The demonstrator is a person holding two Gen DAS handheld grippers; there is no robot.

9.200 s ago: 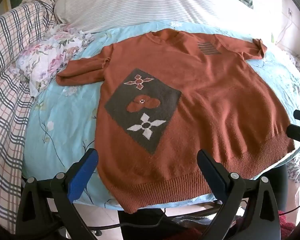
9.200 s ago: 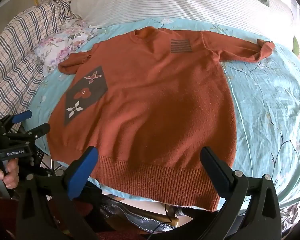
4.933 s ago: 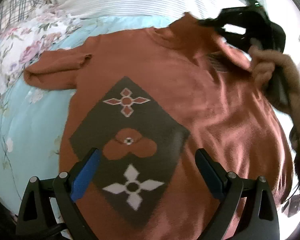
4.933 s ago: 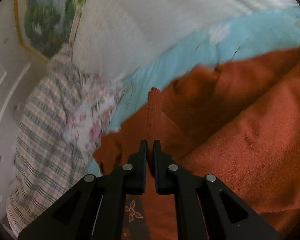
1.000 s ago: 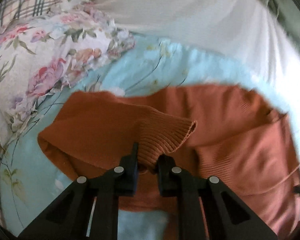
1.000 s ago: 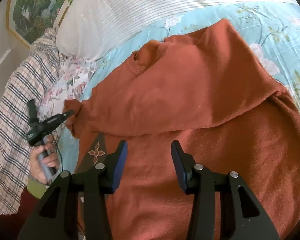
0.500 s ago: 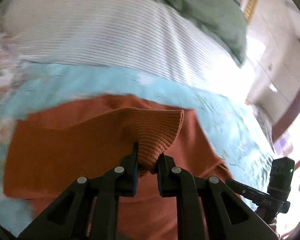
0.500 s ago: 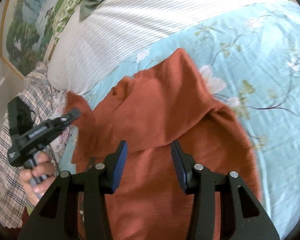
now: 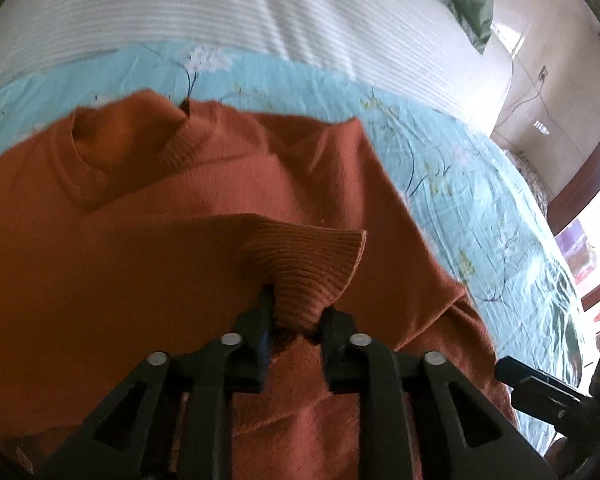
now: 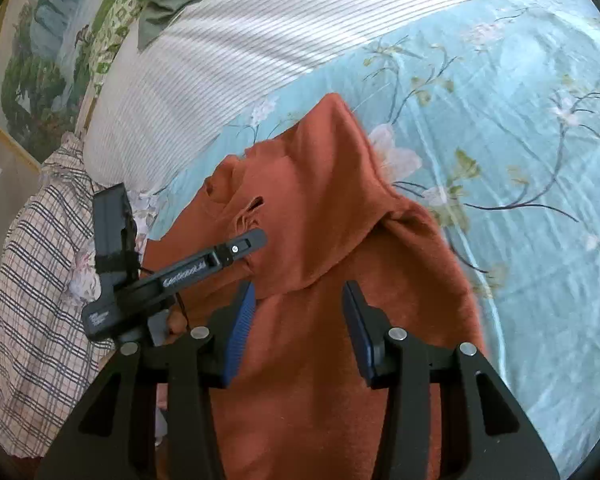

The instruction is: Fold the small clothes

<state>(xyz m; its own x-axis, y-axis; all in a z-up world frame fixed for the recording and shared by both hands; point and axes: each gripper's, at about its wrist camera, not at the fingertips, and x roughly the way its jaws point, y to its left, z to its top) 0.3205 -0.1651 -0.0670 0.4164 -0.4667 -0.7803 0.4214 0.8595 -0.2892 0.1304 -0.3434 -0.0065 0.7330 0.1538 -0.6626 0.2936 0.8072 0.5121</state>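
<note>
Clamped on the ribbed cuff (image 9: 312,256) of the orange sweater (image 10: 340,360), the left gripper (image 9: 294,320) holds it raised; the right gripper (image 10: 298,320) hovers, jaws apart.

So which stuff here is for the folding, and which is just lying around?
For the folding:
orange sweater
its ribbed cuff
left gripper, clamped on the cuff
right gripper, open

Just lying around:
floral blue sheet
striped white bedding
plaid blanket
</note>
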